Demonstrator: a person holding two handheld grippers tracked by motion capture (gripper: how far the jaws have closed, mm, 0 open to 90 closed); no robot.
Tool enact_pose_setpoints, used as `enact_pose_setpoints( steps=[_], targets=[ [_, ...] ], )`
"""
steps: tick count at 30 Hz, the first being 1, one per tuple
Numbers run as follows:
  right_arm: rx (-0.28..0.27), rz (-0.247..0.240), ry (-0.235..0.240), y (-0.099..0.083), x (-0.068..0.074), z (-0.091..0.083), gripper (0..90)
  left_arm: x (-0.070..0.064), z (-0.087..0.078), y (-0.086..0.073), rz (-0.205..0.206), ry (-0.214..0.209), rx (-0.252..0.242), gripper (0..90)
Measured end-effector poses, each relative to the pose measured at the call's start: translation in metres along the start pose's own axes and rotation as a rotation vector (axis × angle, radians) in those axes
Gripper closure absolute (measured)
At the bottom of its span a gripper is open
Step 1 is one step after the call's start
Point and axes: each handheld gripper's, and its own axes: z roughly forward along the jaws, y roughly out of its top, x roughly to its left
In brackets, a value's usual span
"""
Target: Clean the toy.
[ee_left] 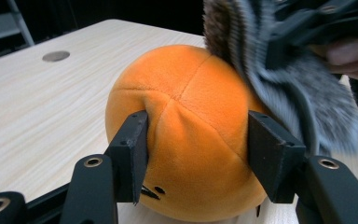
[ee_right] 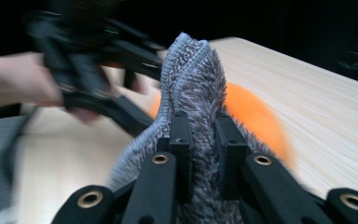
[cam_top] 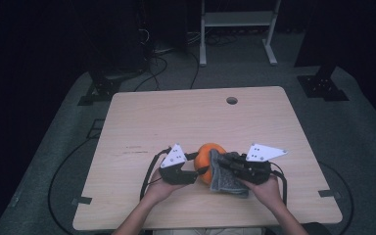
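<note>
An orange plush ball (cam_top: 206,159) is set on the table (cam_top: 176,117), near its front edge and about midway across, between the two grippers. In the left gripper view the ball (ee_left: 191,135) is seen resting on the wood, its seams meeting near the top, and it is clamped from both sides by the black jaws of the left gripper (ee_left: 198,156), whose pads are pressed into the plush so that the fabric is dented.

A grey fuzzy cloth (cam_top: 223,175) is draped against the ball's right side and touches it; its lower part lies on the table. In the right gripper view the cloth (ee_right: 193,88) is pinched between the closed jaws of the right gripper (ee_right: 204,140), a ribbed fold standing up above them, with the ball (ee_right: 256,116) partly hidden behind it.

In the high view the left gripper (cam_top: 196,174) is held low at the ball's left by the left hand (cam_top: 159,188), the forearm coming in from the bottom edge and angled up and to the right. The right gripper (cam_top: 225,164) is held by the right hand (cam_top: 267,191), its forearm angled up and to the left, so that the two grippers point toward each other across the ball.
</note>
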Motion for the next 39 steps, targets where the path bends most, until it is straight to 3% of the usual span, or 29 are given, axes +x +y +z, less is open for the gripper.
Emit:
enact_pose_setpoints(
  steps=[1,4,6,9,12,15,17,19,23,25,27,28,29,30,31,32,33,35,37,39],
  targets=[
    [0.011,0.016,-0.032,-0.003,-0.006,-0.002,79.2,0.001,0.0,-0.001,-0.012,-0.001,-0.003,42.6],
    [0.024,0.053,-0.064,-0.01,-0.013,-0.007,79.2,0.004,0.0,-0.001,-0.034,-0.002,-0.004,42.6],
    [0.002,0.044,-0.036,-0.009,-0.008,-0.008,79.0,0.004,0.0,-0.001,-0.037,0.002,-0.009,42.6],
    [-0.036,0.009,0.076,-0.005,0.007,0.001,78.8,0.004,0.001,-0.001,-0.051,0.005,-0.011,42.4],
    [0.006,-0.049,0.091,-0.006,0.016,0.012,78.9,0.006,-0.002,-0.003,-0.04,-0.001,-0.001,42.5],
    [0.015,-0.028,0.044,-0.006,0.006,0.008,79.0,0.009,-0.003,-0.005,-0.05,-0.006,0.002,43.0],
    [0.011,0.02,-0.012,-0.007,-0.004,0.003,79.0,0.01,-0.003,-0.006,-0.05,-0.013,0.006,43.2],
    [0.004,0.045,-0.036,-0.009,-0.01,0.001,78.8,0.011,-0.005,-0.007,-0.047,-0.017,0.01,43.3],
    [0.008,0.056,-0.038,-0.01,-0.011,0.002,78.6,0.015,-0.008,-0.009,-0.054,-0.027,0.021,42.7],
    [0.013,0.061,-0.026,-0.01,-0.009,0.004,78.7,0.019,-0.01,-0.008,-0.103,-0.066,0.011,37.6],
    [0.022,0.054,-0.007,-0.011,-0.004,0.006,78.8,0.025,-0.014,-0.008,-0.198,-0.137,-0.036,28.2],
    [0.027,0.05,0.006,-0.012,-0.001,0.007,78.8,0.028,-0.017,-0.007,-0.248,-0.156,-0.077,26.1],
    [0.027,0.04,0.03,-0.014,0.004,0.01,78.8,0.029,-0.018,-0.007,-0.257,-0.151,-0.092,25.7],
    [0.036,0.022,0.072,-0.017,0.014,0.015,78.8,0.029,-0.018,-0.006,-0.256,-0.136,-0.079,28.0],
    [0.036,0.022,0.072,-0.017,0.014,0.015,78.8,0.029,-0.018,-0.007,-0.245,-0.12,-0.057,28.0],
    [0.058,-0.011,0.115,-0.016,0.023,0.02,78.5,0.029,-0.016,-0.008,-0.229,-0.096,-0.029,31.8],
    [0.058,-0.011,0.115,-0.016,0.023,0.02,78.5,0.028,-0.015,-0.01,-0.216,-0.084,-0.013,31.8],
    [0.067,-0.07,0.124,-0.013,0.031,0.02,78.3,0.028,-0.016,-0.011,-0.182,-0.072,0.008,34.2],
    [0.037,-0.06,0.118,-0.01,0.027,0.015,78.3,0.027,-0.019,-0.012,-0.132,-0.068,0.026,36.5],
    [0.003,-0.028,0.08,-0.005,0.015,0.008,78.3,0.026,-0.02,-0.013,-0.092,-0.077,0.045,37.8]
  ],
)
